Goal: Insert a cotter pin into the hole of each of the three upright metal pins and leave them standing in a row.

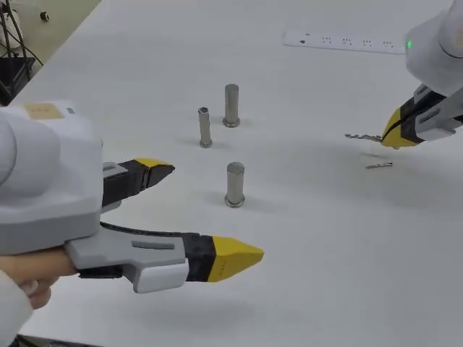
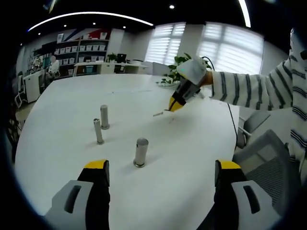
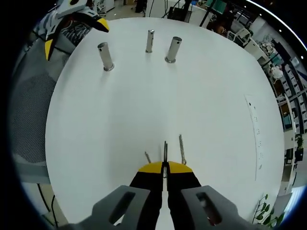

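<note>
Past metal pins (image 1: 235,184), right fingers (image 3: 152,168) pinch a cotter pin (image 3: 165,149) — left fingers (image 2: 97,167) wide, empty.

Three metal pins (image 1: 235,184) (three cotter pins (image 1: 378,165))

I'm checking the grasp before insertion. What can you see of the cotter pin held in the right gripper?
The cotter pin is a thin, silvery, wire-like piece, seemingly metal. The right gripper pinches one end between its shut yellow tips; the rest juts out, roughly level, apparently clear of the white table. Nothing else touches it. Finer detail is too small to tell.
</note>
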A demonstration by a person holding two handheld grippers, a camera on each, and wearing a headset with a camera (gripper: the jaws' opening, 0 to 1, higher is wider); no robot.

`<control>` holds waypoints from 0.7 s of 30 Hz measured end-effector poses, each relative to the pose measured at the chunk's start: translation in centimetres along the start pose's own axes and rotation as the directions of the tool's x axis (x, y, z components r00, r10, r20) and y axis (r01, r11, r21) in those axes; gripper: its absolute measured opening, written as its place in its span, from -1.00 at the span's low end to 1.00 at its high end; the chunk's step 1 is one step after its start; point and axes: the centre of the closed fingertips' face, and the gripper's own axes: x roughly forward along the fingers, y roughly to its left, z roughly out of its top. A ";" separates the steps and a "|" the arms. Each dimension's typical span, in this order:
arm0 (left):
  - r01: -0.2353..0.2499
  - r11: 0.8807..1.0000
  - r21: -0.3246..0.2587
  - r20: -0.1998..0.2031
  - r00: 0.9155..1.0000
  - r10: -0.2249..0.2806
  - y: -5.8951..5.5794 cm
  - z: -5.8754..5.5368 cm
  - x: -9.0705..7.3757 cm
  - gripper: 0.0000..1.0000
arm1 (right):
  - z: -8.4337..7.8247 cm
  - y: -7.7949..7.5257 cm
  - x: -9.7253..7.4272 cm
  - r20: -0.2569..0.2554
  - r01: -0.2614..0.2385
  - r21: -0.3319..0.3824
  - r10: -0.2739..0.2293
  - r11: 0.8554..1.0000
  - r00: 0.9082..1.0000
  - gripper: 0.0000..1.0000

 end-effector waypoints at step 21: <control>0.014 0.998 -0.066 0.090 0.996 -0.008 0.5 3.3 0.9 0.60 | 6.0 4.0 -5.1 0.210 0.183 -0.088 -0.161 0.979 0.964 -1.00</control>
